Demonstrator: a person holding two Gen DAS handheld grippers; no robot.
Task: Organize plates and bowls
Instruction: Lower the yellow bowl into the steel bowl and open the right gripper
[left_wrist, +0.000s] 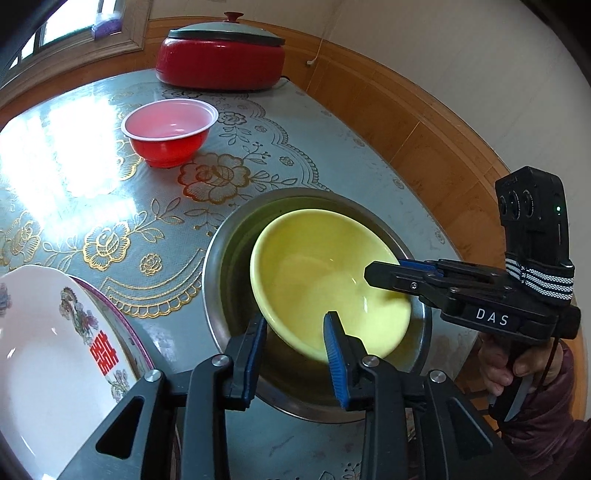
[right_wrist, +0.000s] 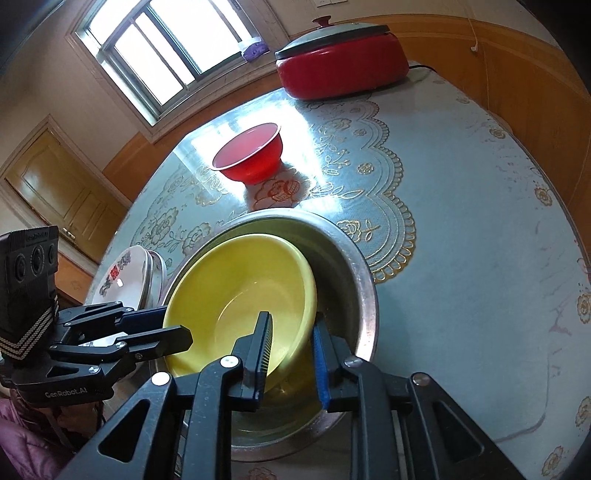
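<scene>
the yellow bowl (left_wrist: 325, 280) lies tilted inside the steel basin (left_wrist: 221, 266), which stands near the table's (left_wrist: 351, 147) front edge. the bowl leans toward the basin's far side wall in the right wrist view, and a gap of bare steel shows at the near side. the left gripper (left_wrist: 295, 332) has its fingers spread, one on each side of the bowl's rim, not closed on it. the right gripper (right_wrist: 291, 332) is also spread across the opposite rim: one finger is inside the bowl, the other outside between bowl and basin wall.

just left of the basin, two stacked plates (left_wrist: 48, 332) lie at the table edge, the top one white with red characters. the red bowl (left_wrist: 168, 129) stands alone further back, well apart, with free cloth around it. the red cooker (left_wrist: 221, 59), lid on, stands at the far edge beside the wall. the right part of the table is open.
</scene>
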